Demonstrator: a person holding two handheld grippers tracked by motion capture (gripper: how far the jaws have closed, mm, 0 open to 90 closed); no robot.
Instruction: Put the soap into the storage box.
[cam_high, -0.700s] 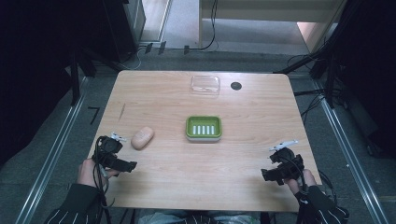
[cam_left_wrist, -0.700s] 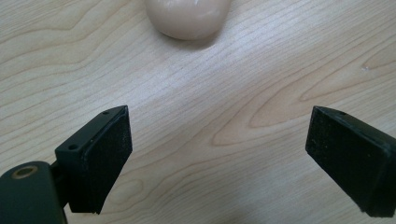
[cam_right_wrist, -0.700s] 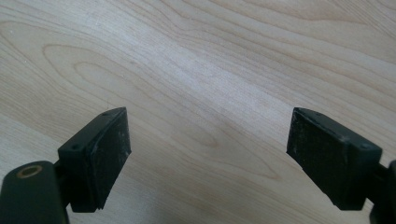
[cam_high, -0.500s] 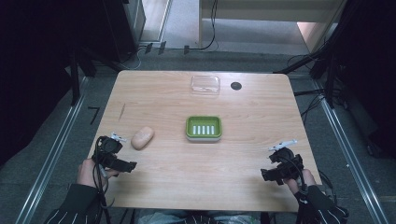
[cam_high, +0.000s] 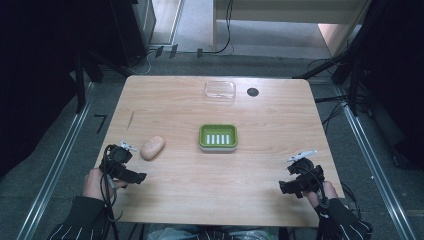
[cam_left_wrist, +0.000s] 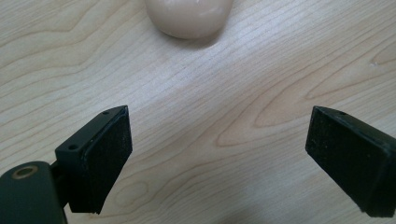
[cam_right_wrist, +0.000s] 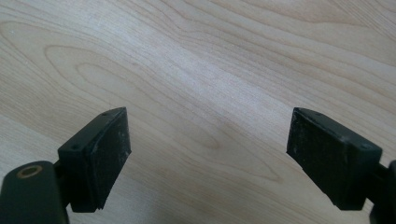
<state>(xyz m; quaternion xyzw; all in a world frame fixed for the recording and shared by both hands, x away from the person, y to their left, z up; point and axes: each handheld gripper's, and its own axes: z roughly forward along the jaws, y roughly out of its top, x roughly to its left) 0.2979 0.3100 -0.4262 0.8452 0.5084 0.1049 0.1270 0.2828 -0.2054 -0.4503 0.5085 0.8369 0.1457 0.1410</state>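
High view, soap: pale bar of soap (cam_high: 152, 148) flat on the wooden table (cam_high: 260, 195), at about 9 o'clock from the green soap dish (cam_high: 218, 137), well apart from it.
High view, left gripper (cam_high: 131, 147): low over the table at the near left edge, soap just beside it toward 2 o'clock, not touching.
High view, right gripper (cam_high: 301, 156): near the right edge, well apart from soap and dish, idle over bare wood.
High view, far side: clear plastic lid or box (cam_high: 220, 91) at 12 o'clock from the dish, small dark round spot (cam_high: 253, 92) beside it.
Left gripper view, jaws: spread wide, nothing between the black pads (cam_left_wrist: 108, 154), only wood grain.
Left gripper view, soap (cam_left_wrist: 189, 16): rounded end at 12 o'clock, a little left of the midline, ahead of the jaw tips.
Right gripper view, jaws: spread wide, empty, pads (cam_right_wrist: 105, 151) over bare wood.
Step in hand, judged: reach for the soap with the left gripper.
Doing it well: slide forward toward 12 o'clock, shift slightly left to centre the bar, keep pads low and level, straddle the short width, close gently since a smooth bar likely slips.
Risk: nudging the soap away with one tip before closing.
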